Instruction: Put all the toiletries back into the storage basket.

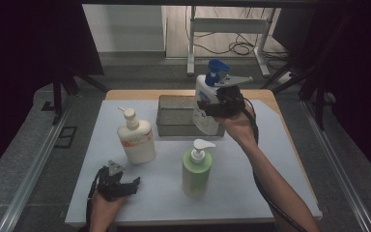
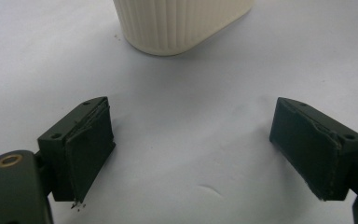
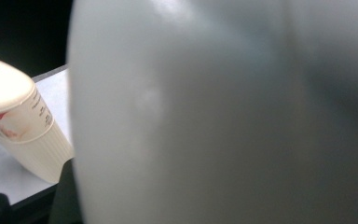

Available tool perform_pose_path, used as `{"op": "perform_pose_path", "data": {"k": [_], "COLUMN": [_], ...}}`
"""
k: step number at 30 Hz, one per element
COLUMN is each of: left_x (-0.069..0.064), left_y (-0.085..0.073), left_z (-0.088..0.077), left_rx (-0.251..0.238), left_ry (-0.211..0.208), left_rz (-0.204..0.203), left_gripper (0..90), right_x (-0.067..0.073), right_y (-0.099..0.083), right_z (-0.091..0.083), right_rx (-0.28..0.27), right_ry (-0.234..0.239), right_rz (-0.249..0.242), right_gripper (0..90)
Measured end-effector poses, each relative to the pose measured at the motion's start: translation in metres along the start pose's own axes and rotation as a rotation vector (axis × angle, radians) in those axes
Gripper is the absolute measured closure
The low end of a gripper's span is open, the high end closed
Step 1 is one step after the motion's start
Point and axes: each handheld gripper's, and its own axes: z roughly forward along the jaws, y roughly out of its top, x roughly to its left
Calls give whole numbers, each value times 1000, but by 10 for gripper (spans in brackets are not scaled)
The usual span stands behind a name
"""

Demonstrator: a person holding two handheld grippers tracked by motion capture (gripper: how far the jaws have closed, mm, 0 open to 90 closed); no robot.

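The right gripper point(image 1: 211, 104) is clamped on a white bottle with a blue pump point(image 1: 207, 96) above the grey tray point(image 1: 174, 116), while the left gripper point(image 1: 125, 186) rests with jaws apart near the cream bottle point(image 1: 136, 140).

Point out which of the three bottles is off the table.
The white bottle with the blue trigger sprayer, held in the right tongs over the metal tray. The cream pump bottle and green pump bottle stand on the table.

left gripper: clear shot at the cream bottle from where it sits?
Probably yes. The left gripper is open and low on the mat, with bare mat between its jaws and the cream bottle straight ahead.
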Motion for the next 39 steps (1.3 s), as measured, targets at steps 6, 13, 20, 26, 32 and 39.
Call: {"op": "perform_pose_path", "data": {"k": [6, 13, 20, 26, 32, 39], "left_x": [0, 0, 0, 0, 0, 0], "left_y": [0, 0, 0, 0, 0, 0], "left_z": [0, 0, 0, 0, 0, 0], "left_rx": [0, 1, 1, 2, 1, 2], "left_ry": [0, -1, -1, -1, -2, -4], "left_rz": [0, -1, -1, -1, -2, -3], "left_gripper": [129, 129, 129, 129, 129, 128], "right_x": [1, 1, -1, -1, 1, 4], "right_y": [7, 13, 18, 23, 30, 29], "right_z": [14, 30, 46, 56, 70, 87], "right_rx": [-5, -8, -8, -11, -13, -10], "right_ry": [4, 2, -8, -16, -25, -29], "right_rz": [1, 11, 31, 33, 35, 41], "right_gripper": [372, 374, 374, 374, 374, 373]}}
